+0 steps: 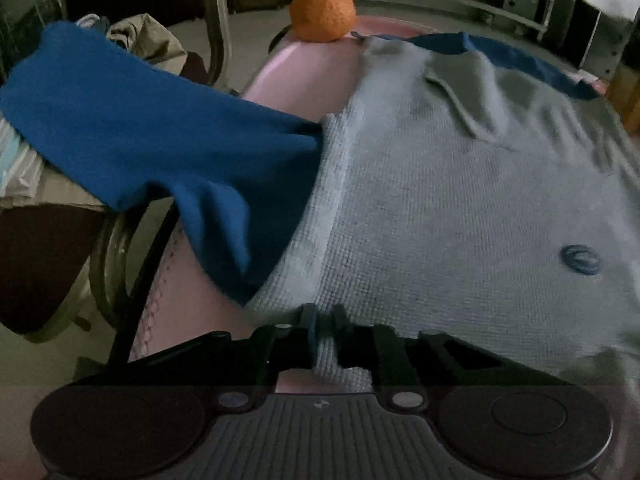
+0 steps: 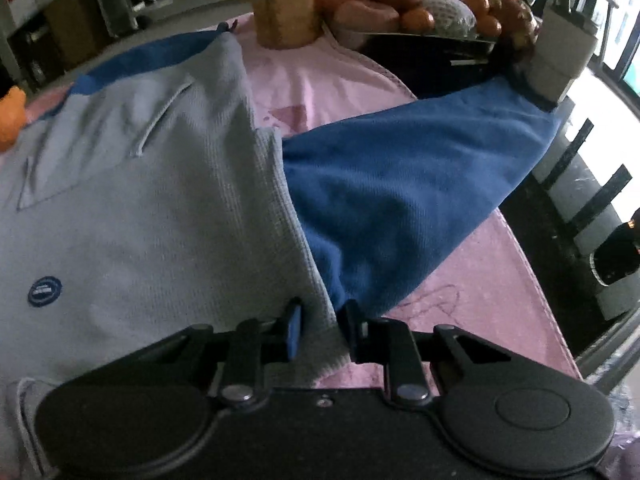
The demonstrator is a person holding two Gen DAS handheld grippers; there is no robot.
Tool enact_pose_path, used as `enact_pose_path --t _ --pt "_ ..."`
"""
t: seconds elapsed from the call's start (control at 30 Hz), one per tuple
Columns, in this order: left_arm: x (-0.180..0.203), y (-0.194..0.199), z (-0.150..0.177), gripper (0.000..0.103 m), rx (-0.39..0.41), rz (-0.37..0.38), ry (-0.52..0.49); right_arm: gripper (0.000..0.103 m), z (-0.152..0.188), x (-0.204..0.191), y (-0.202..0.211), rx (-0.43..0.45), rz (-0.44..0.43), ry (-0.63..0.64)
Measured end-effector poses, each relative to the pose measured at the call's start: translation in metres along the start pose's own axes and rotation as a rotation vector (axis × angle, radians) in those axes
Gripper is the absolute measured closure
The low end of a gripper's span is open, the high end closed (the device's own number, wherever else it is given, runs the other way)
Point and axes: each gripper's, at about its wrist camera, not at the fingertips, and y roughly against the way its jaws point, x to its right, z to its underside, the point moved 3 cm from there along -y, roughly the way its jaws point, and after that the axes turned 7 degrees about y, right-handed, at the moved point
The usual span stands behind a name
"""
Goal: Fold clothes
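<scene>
A grey sweatshirt [image 1: 440, 200] with blue sleeves lies face up on a pink tablecloth [image 1: 304, 76], its round logo patch [image 1: 581, 259] showing. My left gripper [image 1: 325, 320] is shut on the grey side edge just below the armpit of one blue sleeve [image 1: 140, 128], which hangs off the table's edge. In the right wrist view the same sweatshirt [image 2: 140, 200] fills the left half. My right gripper [image 2: 323, 328] has its fingers closed on the opposite grey side edge, beside the other blue sleeve [image 2: 400, 192], which stretches away across the cloth [image 2: 480, 300].
An orange [image 1: 322, 12] sits on the cloth beyond the collar. A fruit tray [image 2: 420, 4], a yellowish jar [image 2: 286, 4] and a beige box [image 2: 560, 52] stand at the far end. A chair [image 1: 216, 20] with piled clothes [image 1: 148, 36] stands off the table's left.
</scene>
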Motion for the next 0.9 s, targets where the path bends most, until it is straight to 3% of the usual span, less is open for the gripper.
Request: enact_pose_path --t 0.07,0.13,0.2,0.27,0.4,0.57,0.67,0.8,0.9 --pt "0.001 0.022 -0.014 0.086 0.069 0.075 0.000 0.076 -0.014 0.000 0.020 0.025 -0.076 -0.041" --pt "0.001 0.045 -0.033 0.071 0.152 0.145 0.005 0.068 -0.035 -0.001 0.051 0.103 -0.203 -0.087" --pt "0.003 0.058 -0.061 0.068 0.223 0.187 0.018 0.061 -0.062 -0.006 0.082 0.201 -0.293 -0.093" --pt "0.007 0.052 -0.093 0.063 0.250 0.192 0.012 0.047 -0.090 -0.011 0.107 0.297 -0.348 -0.093" --pt "0.015 0.004 -0.138 0.056 0.206 0.167 -0.016 0.043 -0.136 -0.019 0.097 0.397 -0.389 -0.094" --pt "0.001 -0.074 -0.151 0.055 0.052 0.121 -0.001 0.056 -0.160 -0.005 -0.006 0.325 -0.398 -0.231" --pt "0.002 -0.089 -0.148 0.054 0.047 0.090 -0.079 0.056 -0.153 0.007 -0.054 0.233 -0.341 -0.267" --pt "0.011 -0.094 -0.143 0.055 0.052 0.150 -0.124 0.056 -0.147 0.020 -0.088 0.150 -0.330 -0.295" --pt "0.016 -0.102 -0.136 0.065 0.028 0.139 -0.144 0.057 -0.143 0.021 -0.099 0.119 -0.336 -0.301"
